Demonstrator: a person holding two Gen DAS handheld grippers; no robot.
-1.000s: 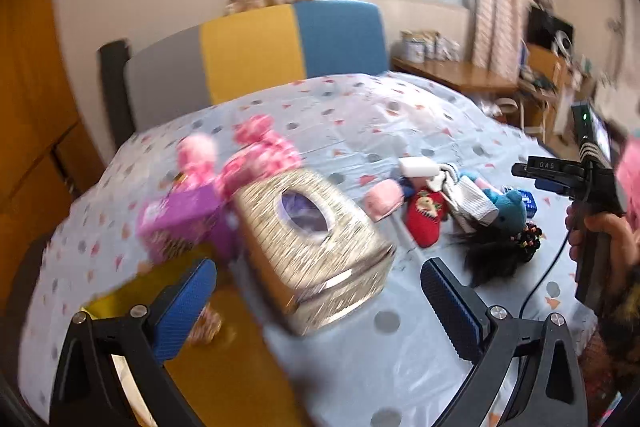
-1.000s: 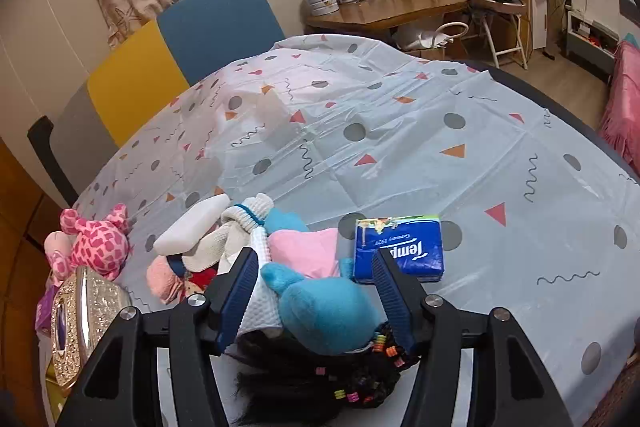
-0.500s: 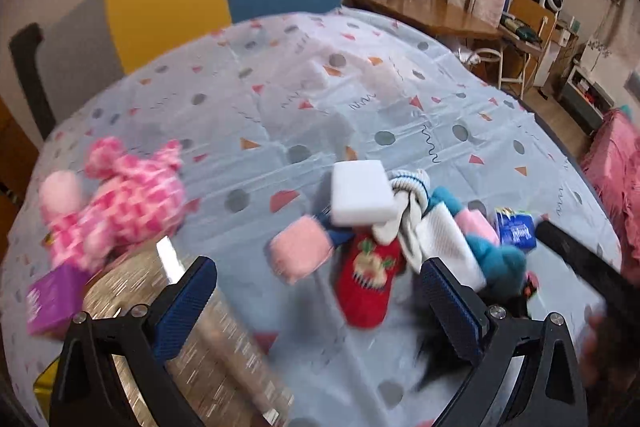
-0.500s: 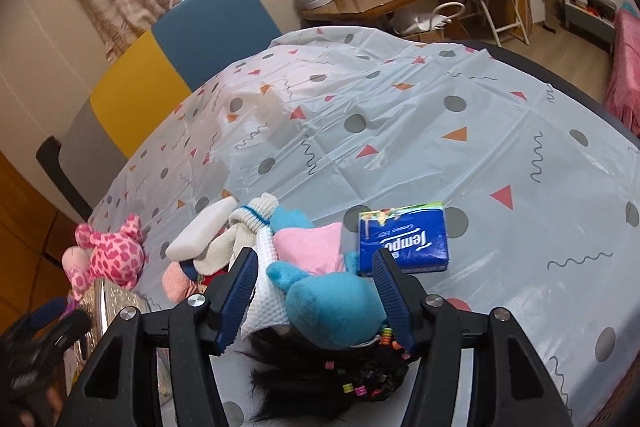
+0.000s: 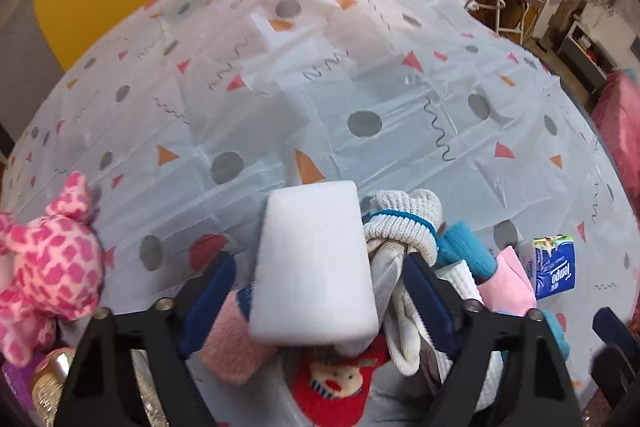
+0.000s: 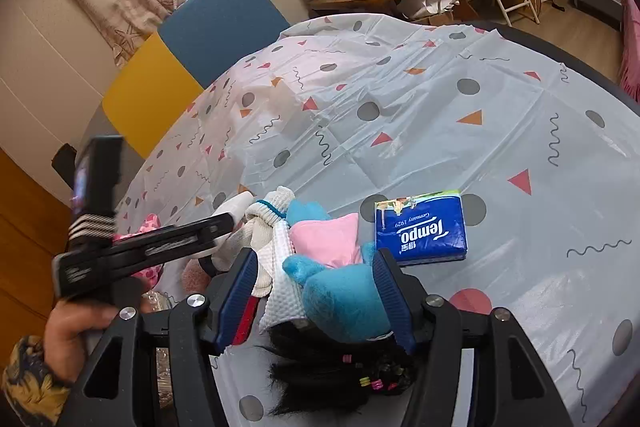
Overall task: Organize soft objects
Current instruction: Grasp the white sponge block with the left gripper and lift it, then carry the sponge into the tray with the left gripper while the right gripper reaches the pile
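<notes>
The left gripper [image 5: 316, 291] has its jaws spread wide around the white sponge [image 5: 314, 267] on the pile of soft things on the tabletop [image 5: 360, 87]. It looks like the grab step (nothing squeezed yet). Next, close gently. The right gripper [image 6: 316, 291] has jaws spread around the blue plush [image 6: 340, 295].

White sponge [image 5: 314, 263], blue tissue pack [image 6: 421, 231], pink-checked plush [image 5: 44, 263].
</notes>
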